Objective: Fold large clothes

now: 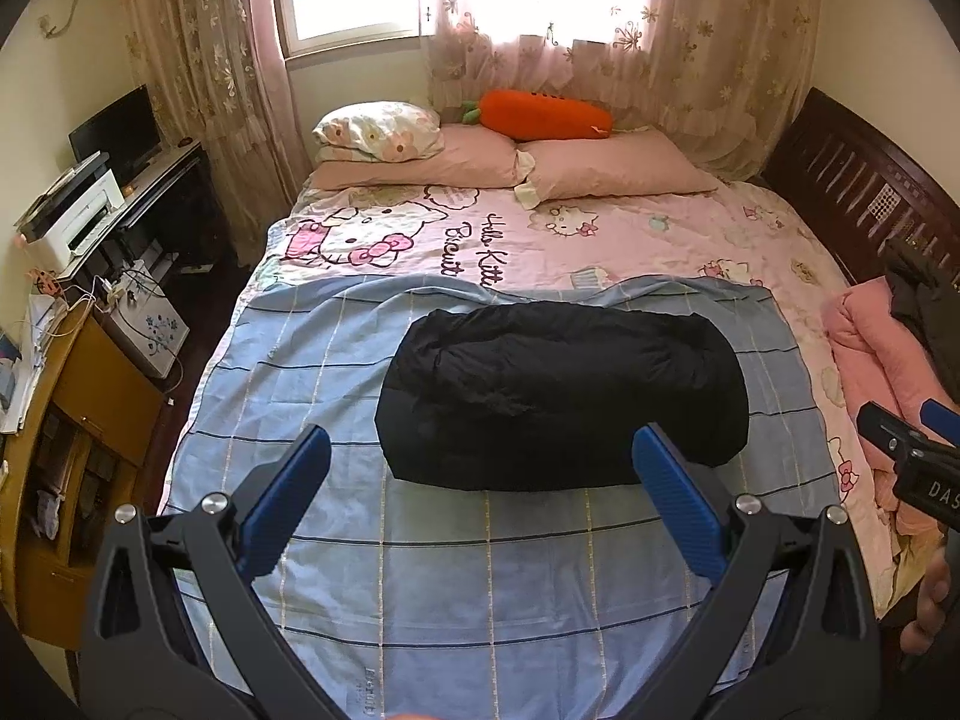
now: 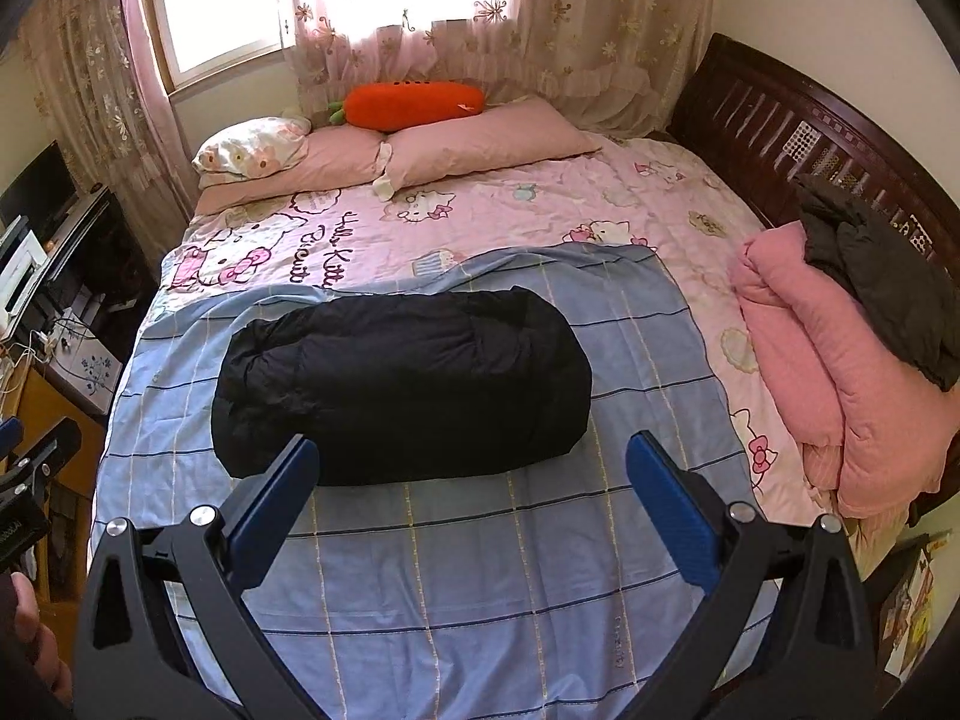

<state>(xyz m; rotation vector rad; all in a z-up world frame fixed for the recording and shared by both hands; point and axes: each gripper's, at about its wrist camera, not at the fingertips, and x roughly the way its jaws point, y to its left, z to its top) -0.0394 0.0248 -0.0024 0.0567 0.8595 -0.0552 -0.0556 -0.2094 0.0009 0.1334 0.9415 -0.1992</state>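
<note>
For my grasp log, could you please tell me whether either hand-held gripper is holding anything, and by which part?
Nothing is held: the left hand-held gripper and the right hand-held gripper are both open, short of the folded black jacket.

Bare blue sheet (image 2: 480, 570) rings the black bundle (image 2: 402, 384); pink quilt (image 2: 840, 396) crowds the right edge.

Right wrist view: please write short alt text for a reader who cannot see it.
A black garment folded into a thick bundle lies on a blue checked sheet spread over a bed, just beyond the open right tongs, which hold nothing. A folded pink quilt with a dark garment on top sits at the right; pillows and a carrot plush lie under the window.
</note>
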